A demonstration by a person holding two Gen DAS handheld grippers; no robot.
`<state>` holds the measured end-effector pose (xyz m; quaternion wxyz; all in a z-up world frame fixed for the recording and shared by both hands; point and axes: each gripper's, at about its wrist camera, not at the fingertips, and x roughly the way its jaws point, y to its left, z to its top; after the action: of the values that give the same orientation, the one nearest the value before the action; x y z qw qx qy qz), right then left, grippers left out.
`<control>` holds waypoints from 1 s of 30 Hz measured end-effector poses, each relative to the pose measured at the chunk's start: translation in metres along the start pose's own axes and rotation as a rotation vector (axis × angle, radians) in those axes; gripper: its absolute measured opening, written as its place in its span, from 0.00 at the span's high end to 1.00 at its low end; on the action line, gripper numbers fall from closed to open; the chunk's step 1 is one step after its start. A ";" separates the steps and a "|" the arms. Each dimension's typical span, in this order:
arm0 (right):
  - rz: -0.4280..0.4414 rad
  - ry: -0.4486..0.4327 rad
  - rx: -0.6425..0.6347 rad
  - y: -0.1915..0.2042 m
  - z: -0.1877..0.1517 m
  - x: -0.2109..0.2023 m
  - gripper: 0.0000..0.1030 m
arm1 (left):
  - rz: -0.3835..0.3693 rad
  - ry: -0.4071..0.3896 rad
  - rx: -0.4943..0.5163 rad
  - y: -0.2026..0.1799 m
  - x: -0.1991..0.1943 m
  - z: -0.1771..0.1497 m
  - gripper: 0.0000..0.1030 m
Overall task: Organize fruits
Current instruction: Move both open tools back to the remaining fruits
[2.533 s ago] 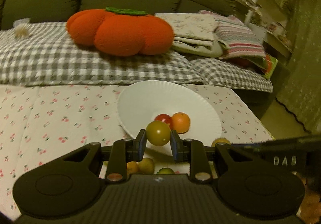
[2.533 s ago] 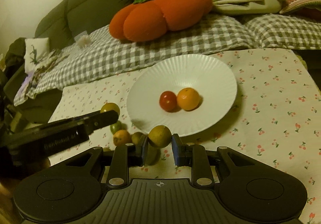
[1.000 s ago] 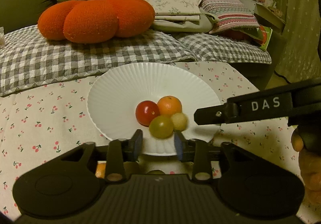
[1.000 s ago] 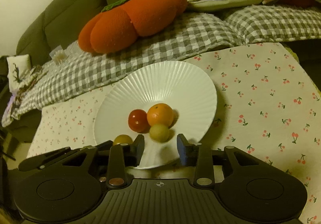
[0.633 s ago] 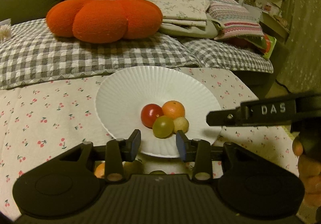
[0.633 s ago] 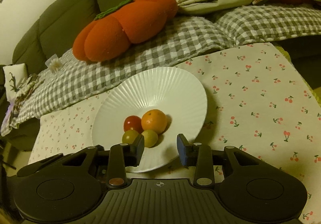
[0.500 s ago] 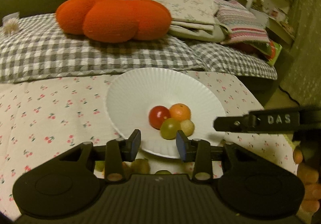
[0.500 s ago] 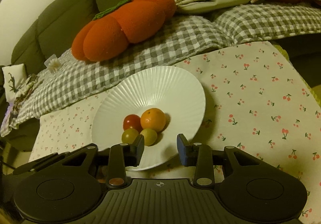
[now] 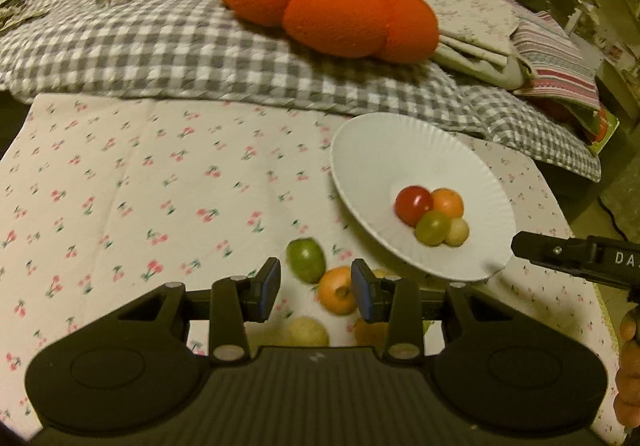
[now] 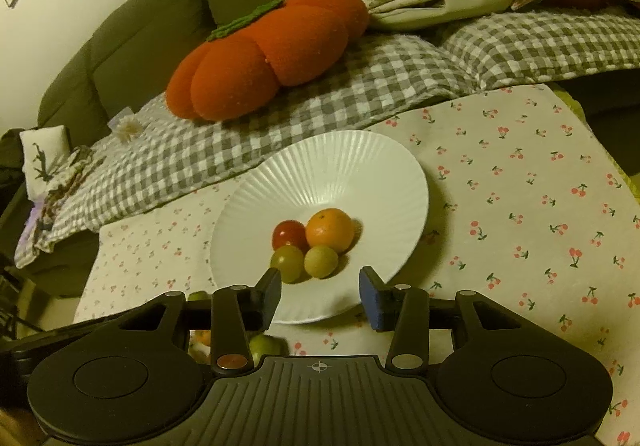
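A white ribbed plate [image 9: 372, 154] [image 10: 344, 166] holds a red tomato [image 9: 413, 199], an orange [image 9: 449, 202], a green-yellow fruit [image 9: 432, 227] and a pale yellow fruit [image 9: 457, 231]. Loose fruits lie on the cherry-print cloth left of the plate: a green one [image 9: 306, 260], an orange one [image 9: 337, 290], a pale one [image 9: 306, 332]. My left gripper [image 9: 316, 288] is open and empty above them. My right gripper [image 10: 320, 296] is open and empty over the plate's near rim; it also shows at the right edge of the left wrist view [image 9: 576, 260].
A checked blanket [image 9: 160, 46] with an orange pumpkin cushion [image 9: 332, 6] lies behind the cloth on a dark sofa. Folded cloths and a striped pillow [image 9: 552, 58] sit at the back right. The table's right edge [image 9: 560, 206] drops to the floor.
Both grippers let their fruits go onto the plate and opened. The left gripper has since swung left to above the loose fruits; the right one has drawn back slightly.
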<state>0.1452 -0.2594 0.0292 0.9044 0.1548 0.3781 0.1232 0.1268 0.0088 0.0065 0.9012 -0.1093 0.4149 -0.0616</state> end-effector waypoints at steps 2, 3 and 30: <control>0.006 0.003 -0.006 0.002 -0.002 -0.001 0.59 | -0.001 0.014 -0.007 0.001 -0.002 -0.002 0.63; 0.007 0.004 -0.010 0.004 -0.004 -0.001 0.59 | 0.002 0.022 -0.010 0.002 -0.002 -0.003 0.63; 0.019 0.073 -0.162 0.036 -0.037 0.014 0.59 | 0.037 0.100 -0.039 0.003 0.021 -0.026 0.65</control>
<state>0.1247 -0.2146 0.0087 0.8984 0.0801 0.3981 0.1674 0.1205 0.0040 -0.0266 0.8780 -0.1158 0.4626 -0.0423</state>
